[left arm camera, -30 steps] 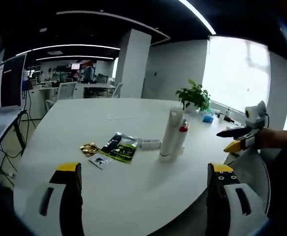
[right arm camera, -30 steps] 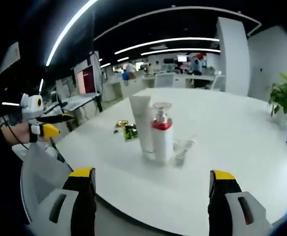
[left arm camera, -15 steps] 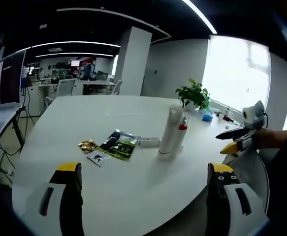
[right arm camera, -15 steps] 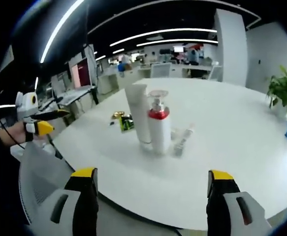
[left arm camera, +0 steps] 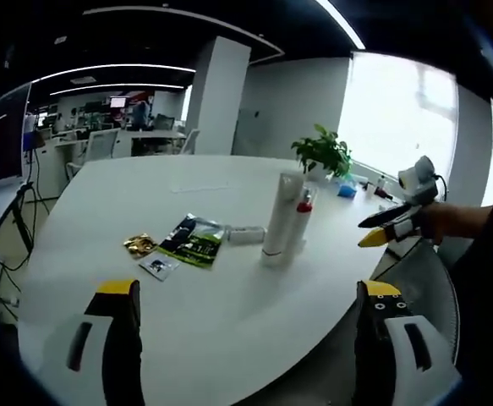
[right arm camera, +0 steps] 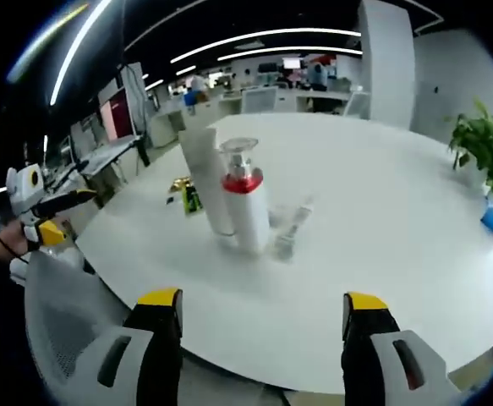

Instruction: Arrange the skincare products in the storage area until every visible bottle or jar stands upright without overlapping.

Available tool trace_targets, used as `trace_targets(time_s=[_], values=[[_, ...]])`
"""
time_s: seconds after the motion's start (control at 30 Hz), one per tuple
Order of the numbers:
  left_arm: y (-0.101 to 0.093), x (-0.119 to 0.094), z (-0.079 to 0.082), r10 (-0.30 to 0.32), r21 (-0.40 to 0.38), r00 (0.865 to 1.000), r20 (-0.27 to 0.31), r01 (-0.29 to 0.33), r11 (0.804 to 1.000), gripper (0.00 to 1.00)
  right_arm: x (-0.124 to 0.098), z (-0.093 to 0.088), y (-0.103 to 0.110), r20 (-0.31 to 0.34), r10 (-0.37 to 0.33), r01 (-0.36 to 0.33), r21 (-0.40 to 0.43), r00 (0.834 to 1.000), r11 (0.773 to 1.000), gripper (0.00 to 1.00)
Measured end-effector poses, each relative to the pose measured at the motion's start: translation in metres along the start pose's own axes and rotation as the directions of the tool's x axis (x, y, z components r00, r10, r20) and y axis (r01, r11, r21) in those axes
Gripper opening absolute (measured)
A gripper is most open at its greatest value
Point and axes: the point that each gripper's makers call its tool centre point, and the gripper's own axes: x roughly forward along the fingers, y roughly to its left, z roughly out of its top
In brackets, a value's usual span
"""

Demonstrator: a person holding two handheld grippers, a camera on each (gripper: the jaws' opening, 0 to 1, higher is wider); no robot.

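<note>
Both my grippers, left gripper (left arm camera: 246, 338) and right gripper (right arm camera: 263, 347), have jaws apart and empty. Pump bottle (right arm camera: 244, 207) and white tube (right arm camera: 205, 182) stand upright, touching; small tube (right arm camera: 290, 230) lies flat just beside the pump bottle on the bench (right arm camera: 381, 245). Likely light, slippery plastic; I'd pinch mid-body

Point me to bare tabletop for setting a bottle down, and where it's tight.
Free: the wide stretch of the table between the pump bottle and the potted plant, and the near edge by the right gripper. Crowded: the tall tube, pump bottle and lying small tube cluster; sachets spread beyond it.
</note>
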Motion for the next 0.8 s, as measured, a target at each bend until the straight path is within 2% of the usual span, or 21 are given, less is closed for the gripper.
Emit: trace_targets(time_s=[0.2,0.33,0.47,0.8], values=[[-0.001,0.001,0.0,0.002,-0.015,1.0,0.001,-0.002,1.0,0.99,0.005,0.018,-0.017,-0.013,-0.025,0.025,-0.034,1.0,0.999,0.77],[0.005,0.001,-0.001,0.006,-0.018,1.0,0.0,-0.006,1.0,0.99,0.012,0.024,-0.034,-0.056,-0.058,0.053,-0.084,0.997,0.995,0.76],[0.007,0.001,-0.002,0.015,-0.015,1.0,-0.003,-0.015,1.0,0.99,0.019,0.032,-0.044,-0.062,-0.062,0.055,-0.11,0.996,0.992,0.75],[0.009,0.002,-0.008,0.014,-0.05,0.999,-0.033,-0.016,0.999,0.97,0.043,0.056,-0.066,-0.094,-0.029,0.005,-0.245,0.995,0.969,0.7]])
